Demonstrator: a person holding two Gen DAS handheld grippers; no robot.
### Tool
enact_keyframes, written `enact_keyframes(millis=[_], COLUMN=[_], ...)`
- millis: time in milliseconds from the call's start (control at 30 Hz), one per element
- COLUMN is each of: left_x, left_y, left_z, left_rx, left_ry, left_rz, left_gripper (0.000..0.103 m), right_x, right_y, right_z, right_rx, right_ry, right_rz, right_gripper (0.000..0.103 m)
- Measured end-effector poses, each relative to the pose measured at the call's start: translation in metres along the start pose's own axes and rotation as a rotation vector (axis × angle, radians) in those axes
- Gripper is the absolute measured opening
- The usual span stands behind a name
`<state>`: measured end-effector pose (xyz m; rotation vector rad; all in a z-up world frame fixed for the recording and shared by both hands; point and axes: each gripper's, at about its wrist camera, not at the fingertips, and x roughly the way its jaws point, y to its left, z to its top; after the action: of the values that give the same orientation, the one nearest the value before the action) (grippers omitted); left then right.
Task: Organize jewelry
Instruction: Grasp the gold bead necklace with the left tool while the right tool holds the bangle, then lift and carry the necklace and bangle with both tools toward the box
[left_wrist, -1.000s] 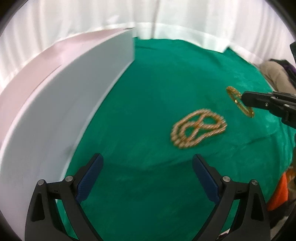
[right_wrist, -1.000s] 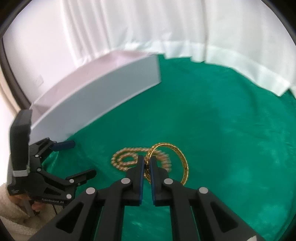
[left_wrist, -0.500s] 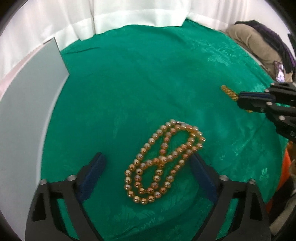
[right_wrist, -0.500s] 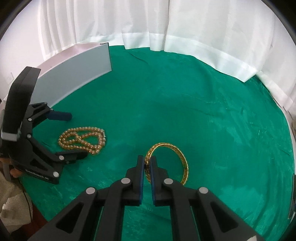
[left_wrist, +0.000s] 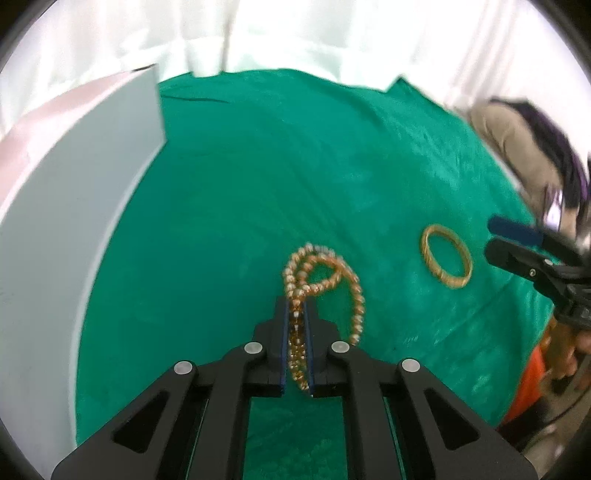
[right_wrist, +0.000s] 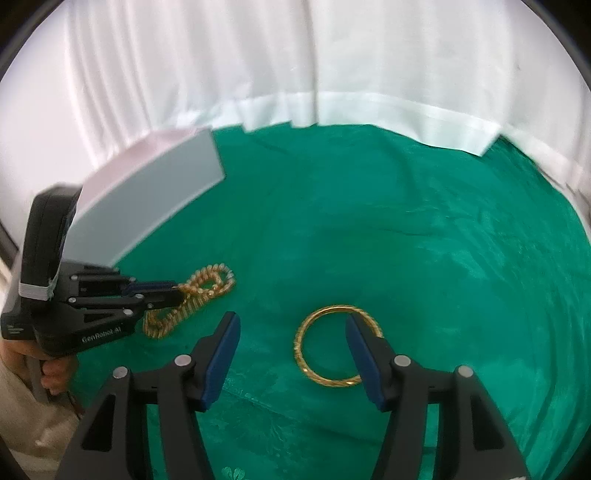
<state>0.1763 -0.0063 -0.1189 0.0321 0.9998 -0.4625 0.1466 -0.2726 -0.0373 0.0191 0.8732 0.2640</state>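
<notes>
Two pieces are being sorted: the necklace (left_wrist: 325, 284) is pinched in the left tongs (left_wrist: 296, 332), probably for the box (left_wrist: 74, 206). The bangle (right_wrist: 338, 345) lies flat under the wide-open right tongs (right_wrist: 291, 354).

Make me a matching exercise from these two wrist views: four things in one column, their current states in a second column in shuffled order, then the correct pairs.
Things
1. left gripper
2. right gripper
3. beaded necklace
4. gold bangle

States
A. lies flat on the green cloth, not held
B. open, fingers spread
C. pinched at one end, the rest trailing on the cloth
D. shut on a strand of beads

Pairs: 1-D, 2-B, 3-C, 4-A
</notes>
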Motion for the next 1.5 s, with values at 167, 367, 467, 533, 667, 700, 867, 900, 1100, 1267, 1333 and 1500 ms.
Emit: enact_keyframes(millis=[167, 367, 467, 533, 667, 700, 867, 900, 1100, 1267, 1333, 1500], left_x=[-0.007, -0.020, -0.027, -0.030, -0.033, -0.035, -0.055, -0.059, -0.084, -0.105, -0.110, -0.117], left_y=[0.018, 0.031, 0.029, 0.028, 0.027, 0.027, 0.022, 0.021, 0.011, 0.004, 0.002, 0.003], left_z=[0.001, 0.000, 0.002, 0.002, 0.002, 0.002, 0.009, 0.011, 0.025, 0.032, 0.035, 0.035], left_rx=[-0.083, -0.146, -0.143, -0.140, -0.140, -0.145, -0.151, -0.150, -0.138, -0.119, -0.118, -0.130], left_ry=[-0.017, -0.048, -0.064, -0.070, -0.075, -0.079, -0.125, -0.134, -0.185, -0.227, -0.235, -0.245], left_rz=[0.000, -0.052, -0.054, -0.053, -0.046, -0.048, -0.063, -0.066, -0.086, -0.090, -0.085, -0.087], left_gripper=[0.005, 0.005, 0.005, 0.005, 0.005, 0.005, 0.005, 0.005, 0.005, 0.005, 0.005, 0.005], right_x=[-0.016, 0.007, 0.028, 0.040, 0.050, 0.049, 0.026, 0.022, -0.003, -0.006, -0.008, -0.010], right_y=[-0.054, -0.065, -0.054, -0.048, -0.030, -0.030, -0.038, -0.039, -0.042, -0.040, -0.039, -0.037], right_z=[0.003, 0.003, -0.002, -0.005, -0.011, -0.011, -0.005, -0.004, 0.002, 0.003, 0.002, 0.002], right_rx=[0.216, 0.215, 0.162, 0.130, 0.013, 0.015, 0.060, 0.067, 0.096, 0.108, 0.109, 0.114], right_ry=[-0.032, 0.128, 0.189, 0.214, 0.225, 0.217, 0.145, 0.134, 0.086, 0.075, 0.073, 0.066], right_rz=[-0.002, 0.003, -0.046, -0.100, -0.168, -0.166, -0.147, -0.138, -0.094, -0.067, -0.056, -0.043], right_gripper=[0.061, 0.057, 0.052, 0.042, 0.010, 0.007, 0.006, 0.006, 0.006, 0.006, 0.006, 0.006])
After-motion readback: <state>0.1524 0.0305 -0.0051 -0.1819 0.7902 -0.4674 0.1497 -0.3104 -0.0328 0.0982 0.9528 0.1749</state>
